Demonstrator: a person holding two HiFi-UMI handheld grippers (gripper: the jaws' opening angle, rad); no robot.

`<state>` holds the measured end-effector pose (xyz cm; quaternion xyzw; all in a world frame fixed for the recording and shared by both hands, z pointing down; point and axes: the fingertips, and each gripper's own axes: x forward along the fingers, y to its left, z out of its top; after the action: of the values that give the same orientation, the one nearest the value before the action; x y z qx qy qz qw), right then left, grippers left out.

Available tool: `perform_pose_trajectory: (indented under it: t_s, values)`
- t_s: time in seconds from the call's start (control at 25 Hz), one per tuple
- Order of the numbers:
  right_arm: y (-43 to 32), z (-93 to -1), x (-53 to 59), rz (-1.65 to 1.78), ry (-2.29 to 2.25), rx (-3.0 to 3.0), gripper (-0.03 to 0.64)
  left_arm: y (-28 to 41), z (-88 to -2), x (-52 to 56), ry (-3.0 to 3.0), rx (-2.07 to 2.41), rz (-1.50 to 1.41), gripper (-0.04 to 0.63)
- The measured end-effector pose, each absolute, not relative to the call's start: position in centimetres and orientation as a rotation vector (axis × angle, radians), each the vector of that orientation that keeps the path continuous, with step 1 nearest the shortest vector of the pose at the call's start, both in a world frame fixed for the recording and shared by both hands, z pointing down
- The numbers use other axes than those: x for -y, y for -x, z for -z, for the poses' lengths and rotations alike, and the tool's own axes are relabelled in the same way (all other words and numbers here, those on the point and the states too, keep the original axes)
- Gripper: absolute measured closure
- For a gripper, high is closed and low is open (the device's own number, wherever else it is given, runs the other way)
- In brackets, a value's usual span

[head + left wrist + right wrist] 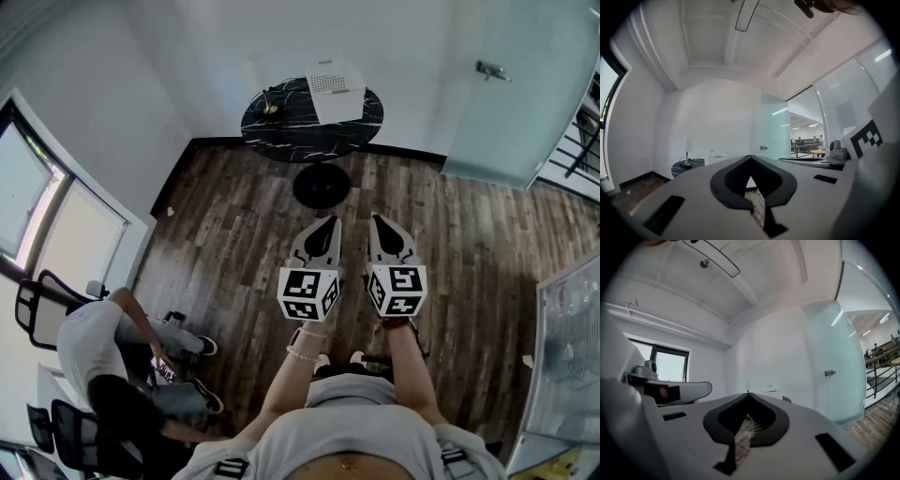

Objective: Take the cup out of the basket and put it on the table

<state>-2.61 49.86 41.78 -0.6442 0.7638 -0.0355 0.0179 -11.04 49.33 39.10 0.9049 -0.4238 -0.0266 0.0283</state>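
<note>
Jaws of left gripper (328,225) and right gripper (380,223) closed on nothing; worktop (281,127) to be approached first, jaws parted before basket (336,89) is reached.

Not much to report for you here, there's no text, brand or number you can actually read. The only printed stuff is on your grippers: your left gripper (331,223) carries the left marker cube (307,293) and your right gripper (378,221) the right marker cube (397,290). Those are just blocky black-and-white squares, not letters. The white box (335,91) on the dark round table (281,127) is too small to show any print.
</note>
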Motion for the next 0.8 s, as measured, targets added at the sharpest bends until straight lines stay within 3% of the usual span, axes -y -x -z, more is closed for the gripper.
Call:
perform_pose_trajectory:
  t_s: [0.8]
  values:
    - [0.2, -42.2, -50.6, 0.129, 1.952, -2.379, 0.609, 8.8, -39.9, -49.9, -2.767, 1.333, 0.064, 0.589]
